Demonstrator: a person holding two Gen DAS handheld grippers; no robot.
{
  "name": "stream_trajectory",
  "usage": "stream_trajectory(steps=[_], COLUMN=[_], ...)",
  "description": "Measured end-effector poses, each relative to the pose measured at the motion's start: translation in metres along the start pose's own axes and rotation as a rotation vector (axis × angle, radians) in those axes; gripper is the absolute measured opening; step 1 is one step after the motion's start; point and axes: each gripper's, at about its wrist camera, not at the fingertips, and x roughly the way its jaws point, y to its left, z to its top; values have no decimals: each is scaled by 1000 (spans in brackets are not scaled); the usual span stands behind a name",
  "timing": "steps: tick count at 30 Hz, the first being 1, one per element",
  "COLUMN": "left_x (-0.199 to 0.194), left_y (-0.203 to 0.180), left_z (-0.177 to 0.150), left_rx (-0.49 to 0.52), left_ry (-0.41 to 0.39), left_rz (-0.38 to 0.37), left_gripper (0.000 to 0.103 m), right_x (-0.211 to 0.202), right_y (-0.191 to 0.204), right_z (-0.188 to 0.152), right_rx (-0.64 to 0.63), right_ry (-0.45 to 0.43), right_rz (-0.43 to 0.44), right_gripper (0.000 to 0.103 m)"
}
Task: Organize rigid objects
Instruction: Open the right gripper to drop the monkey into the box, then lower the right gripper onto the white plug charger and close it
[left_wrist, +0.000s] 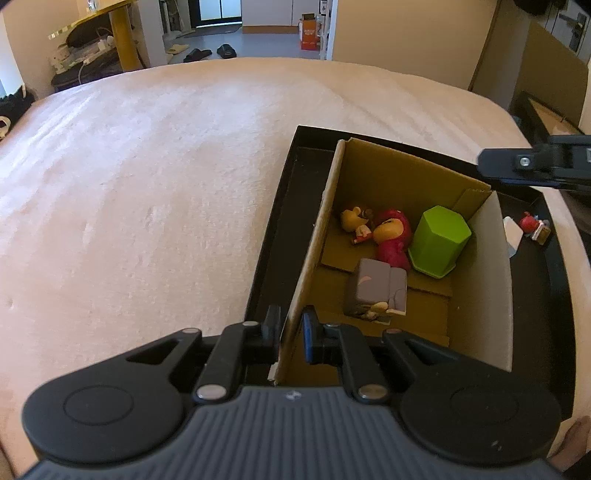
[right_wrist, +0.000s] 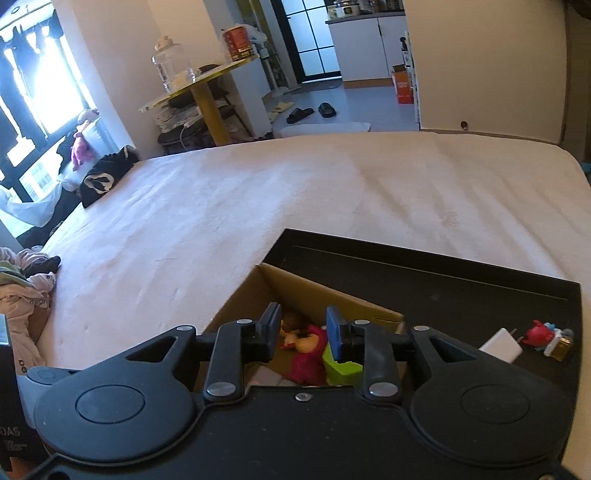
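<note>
Left gripper (left_wrist: 291, 332) clamped on the cardboard box (left_wrist: 491, 280) near wall, right gripper (right_wrist: 302, 334) held parted above it, green container (left_wrist: 439, 242), red figure (left_wrist: 393, 236), grey block (left_wrist: 375, 290) seen inside, box set in black tray (left_wrist: 271, 240).

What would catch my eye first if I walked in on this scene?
Probably the cardboard box standing in a black tray on the pale bed, with bright toys inside: a green block, a red figure and a grey block. The left tool straddles the box's near wall. A white charger and small trinkets lie loose in the tray.
</note>
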Motion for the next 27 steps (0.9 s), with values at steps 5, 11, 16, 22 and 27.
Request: stream_trajectory(steps=[5, 11, 16, 22, 27], left_x=[-2, -3, -7, -9, -11], left_y=[-7, -13, -18, -27, -34], left_z=[1, 4, 5, 6, 8], left_rx=[27, 21, 37, 56, 69], left_ry=[4, 20, -3, -23, -33], left_rz=[51, 114, 169, 246, 290], left_gripper=[14, 29, 43, 50, 51], right_x=[-6, -11, -5, 2, 4], right_y=[-10, -32, -53, -73, -90], right_z=[-3, -7, -15, -17, -15], right_rx=[-6, 26, 61, 55, 68], right_ry=[-22, -69, -61, -27, -22], right_rz=[-44, -181, -238, -245, -280], right_gripper=[50, 60, 61, 68, 69])
